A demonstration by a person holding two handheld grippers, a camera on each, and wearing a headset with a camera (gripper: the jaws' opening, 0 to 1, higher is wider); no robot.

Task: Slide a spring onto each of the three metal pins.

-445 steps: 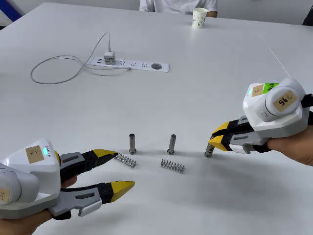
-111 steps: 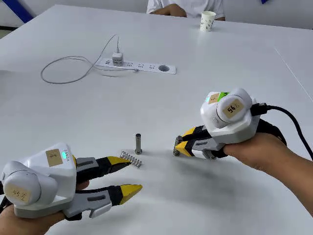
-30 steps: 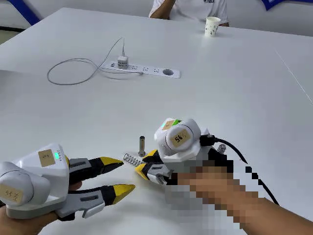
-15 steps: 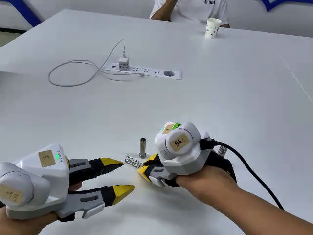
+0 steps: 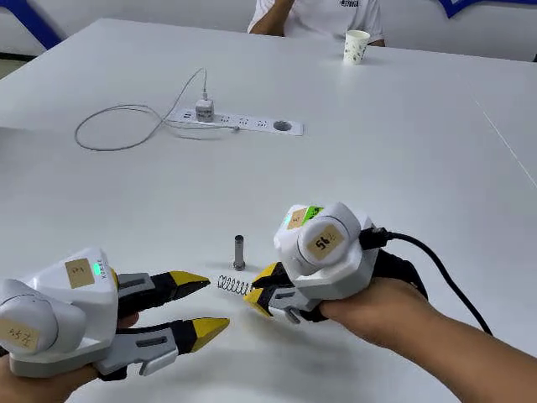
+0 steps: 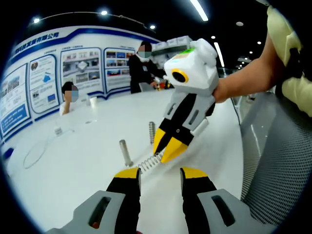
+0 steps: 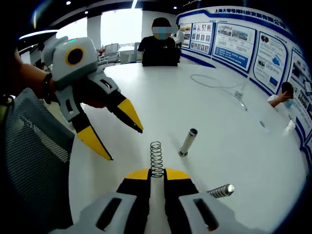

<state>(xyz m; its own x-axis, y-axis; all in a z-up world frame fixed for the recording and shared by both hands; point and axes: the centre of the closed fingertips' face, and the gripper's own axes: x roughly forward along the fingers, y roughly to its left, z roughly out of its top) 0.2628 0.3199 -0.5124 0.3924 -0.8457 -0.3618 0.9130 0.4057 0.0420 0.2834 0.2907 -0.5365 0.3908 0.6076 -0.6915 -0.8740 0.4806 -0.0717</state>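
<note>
My right gripper (image 5: 258,295) is shut on one end of a small coil spring (image 5: 233,285), which sticks out to the left just over the white table (image 5: 403,151). In the right gripper view the spring (image 7: 156,158) rises from between my shut jaws (image 7: 157,174). A bare metal pin (image 5: 239,252) stands upright just behind the spring. A second pin (image 7: 220,190) wears a spring, and another sprung pin (image 6: 152,131) stands behind the right gripper (image 6: 165,152). My left gripper (image 5: 204,302) waits open just left of the spring, holding nothing.
A white power strip (image 5: 231,122) with a charger and looped cable lies at the back left. A paper cup (image 5: 357,46) stands at the far edge by a seated person (image 5: 315,15). A black cable (image 5: 440,273) trails from the right gripper. A mesh chair back (image 6: 275,185) is beside me.
The right gripper has shut on the end of the last loose spring and drawn it slightly right, toward the bare pin's front. The left gripper has stayed open in place.
</note>
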